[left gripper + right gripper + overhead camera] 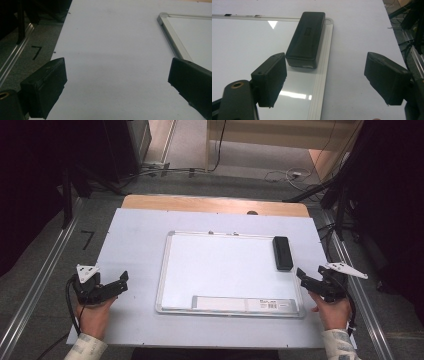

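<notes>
Grey floor and dark stands ring the table (pixel 120 270), whose pale top carries a whiteboard (pixel 225 270) at its middle. On the board's 2 o'clock corner lies a black eraser (pixel 282 253), long side running along the right frame, flat and apart from everything else. Our right gripper (pixel 306 276) sits at the board's 4 o'clock, just off the frame, jaws spread wide and holding nothing; in the right gripper view the eraser (pixel 305 40) lies just ahead and a little left of the gap. Our left gripper (pixel 120 282) rests at 8 o'clock, well apart from the board, jaws likewise spread over bare table (it has no part in this yet, as we read it). The step in hand looks like reaching for the eraser. To do it well we should swing the right gripper slightly left so the gap straddles the eraser's narrow width, come down level, and close across its long sides near the middle, not catching the frame (pixel 324 62) beneath.
</notes>
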The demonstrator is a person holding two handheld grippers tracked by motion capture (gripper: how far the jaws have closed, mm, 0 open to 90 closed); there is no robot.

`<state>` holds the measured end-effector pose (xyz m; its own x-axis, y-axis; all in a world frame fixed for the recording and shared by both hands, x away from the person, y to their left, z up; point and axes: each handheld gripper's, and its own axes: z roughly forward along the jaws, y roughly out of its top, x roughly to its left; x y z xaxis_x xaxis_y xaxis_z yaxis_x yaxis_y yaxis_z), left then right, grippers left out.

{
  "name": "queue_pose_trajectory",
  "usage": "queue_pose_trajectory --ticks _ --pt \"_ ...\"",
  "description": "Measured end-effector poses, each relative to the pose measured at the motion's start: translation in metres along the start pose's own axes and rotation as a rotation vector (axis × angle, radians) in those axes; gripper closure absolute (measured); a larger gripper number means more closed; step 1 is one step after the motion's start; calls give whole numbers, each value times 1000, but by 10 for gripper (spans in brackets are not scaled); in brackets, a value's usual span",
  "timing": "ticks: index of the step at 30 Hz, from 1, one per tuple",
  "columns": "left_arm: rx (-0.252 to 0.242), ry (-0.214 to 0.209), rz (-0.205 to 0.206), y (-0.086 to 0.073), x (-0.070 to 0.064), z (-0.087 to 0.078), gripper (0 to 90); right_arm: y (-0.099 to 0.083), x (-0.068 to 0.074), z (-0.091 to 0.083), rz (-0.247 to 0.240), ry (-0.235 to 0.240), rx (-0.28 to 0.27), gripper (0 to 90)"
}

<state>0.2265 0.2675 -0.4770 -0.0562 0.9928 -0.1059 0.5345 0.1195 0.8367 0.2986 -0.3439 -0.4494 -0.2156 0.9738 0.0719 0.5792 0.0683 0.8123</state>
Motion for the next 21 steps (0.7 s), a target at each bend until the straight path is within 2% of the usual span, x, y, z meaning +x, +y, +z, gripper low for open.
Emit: queue_pose_trajectory --ticks 8,15,21 --pt "-1 1 -7 1 2 0 25 -8 -10 -5 10 -4 22 168" --pt "-1 -1 -9 0 3 -1 25 -14 -19 -12 15 -34 35 168" --pt "3 1 -9 0 3 1 25 -19 -25 -23 41 -42 20 168"
